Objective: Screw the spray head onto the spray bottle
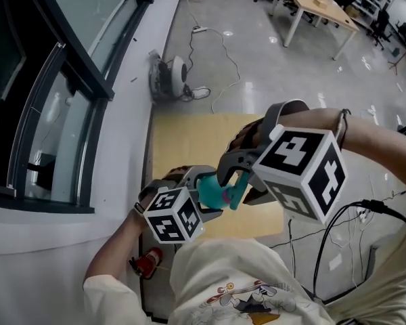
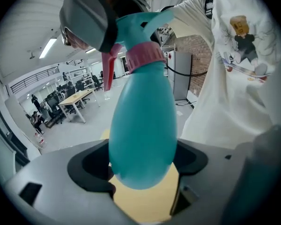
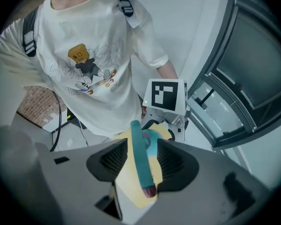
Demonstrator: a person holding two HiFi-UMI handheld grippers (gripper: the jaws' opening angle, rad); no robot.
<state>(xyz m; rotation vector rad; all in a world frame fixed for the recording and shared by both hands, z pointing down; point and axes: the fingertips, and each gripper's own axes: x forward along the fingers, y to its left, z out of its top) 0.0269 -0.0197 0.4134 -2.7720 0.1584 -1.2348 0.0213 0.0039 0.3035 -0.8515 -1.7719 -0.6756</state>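
In the head view my left gripper [image 1: 201, 196] is shut on the teal spray bottle [image 1: 208, 189] and holds it above the wooden table [image 1: 189, 137]. The bottle's rounded body [image 2: 143, 125] fills the left gripper view, pressed between both pads of that gripper [image 2: 143, 165]. A pink collar [image 2: 143, 55] and the teal spray head [image 2: 152, 20] sit on the bottle's neck, with a pink trigger [image 2: 107, 71] hanging beside it. My right gripper [image 1: 235, 185] straddles the spray head [image 3: 140, 156]. Its jaws stand open: the head lies along one pad, and a gap shows at the other [image 3: 173, 161].
A window frame [image 1: 68, 93] and a white sill run along the left. On the grey floor beyond the table lie a round white device [image 1: 170, 73] and cables [image 1: 223, 59]. Desks [image 1: 318, 5] stand at the far right. A red object [image 1: 147, 261] lies by the person's body.
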